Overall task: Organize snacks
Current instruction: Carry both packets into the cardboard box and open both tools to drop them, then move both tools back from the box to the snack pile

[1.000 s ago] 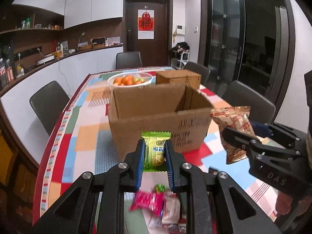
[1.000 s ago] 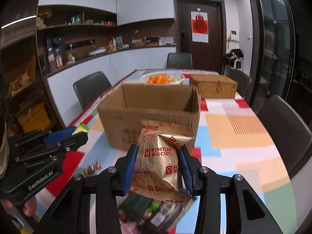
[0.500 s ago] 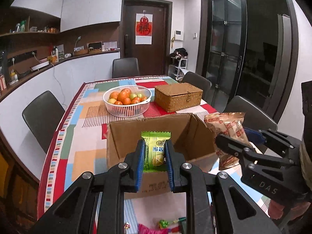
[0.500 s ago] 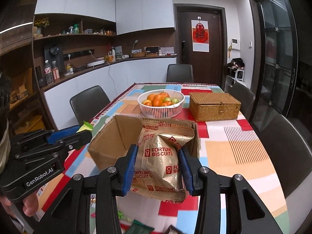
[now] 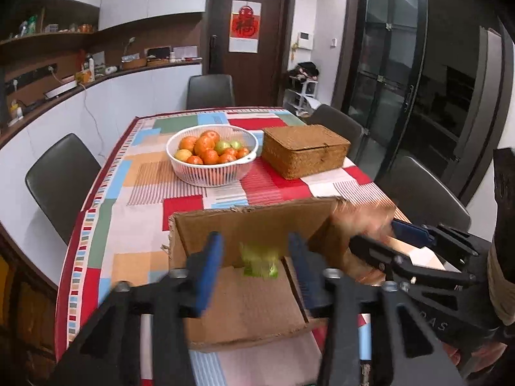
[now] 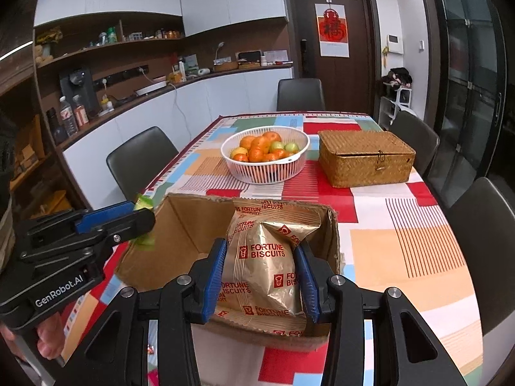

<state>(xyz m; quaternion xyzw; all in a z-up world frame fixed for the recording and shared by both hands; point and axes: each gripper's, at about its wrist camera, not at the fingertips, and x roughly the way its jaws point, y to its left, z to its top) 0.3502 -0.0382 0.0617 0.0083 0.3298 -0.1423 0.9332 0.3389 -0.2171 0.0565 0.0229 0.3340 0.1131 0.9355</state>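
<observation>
Surface (image 6: 402, 225) carries the cardboard box (image 6: 193, 225), open-topped so snacks drop straight in. Right gripper (image 6: 261, 276) clamps the Fortune Biscuits bag (image 6: 264, 257), held over the box mouth, probably for release. Left gripper (image 5: 256, 263) is spread apart; the green packet (image 5: 259, 262) sits between its pads without touching, likely falling. Motion blur smears it, so label unreadable. Box floor partly hidden.

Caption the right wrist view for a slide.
Right gripper holds a gold Fortune Biscuits bag over the open cardboard box.
</observation>
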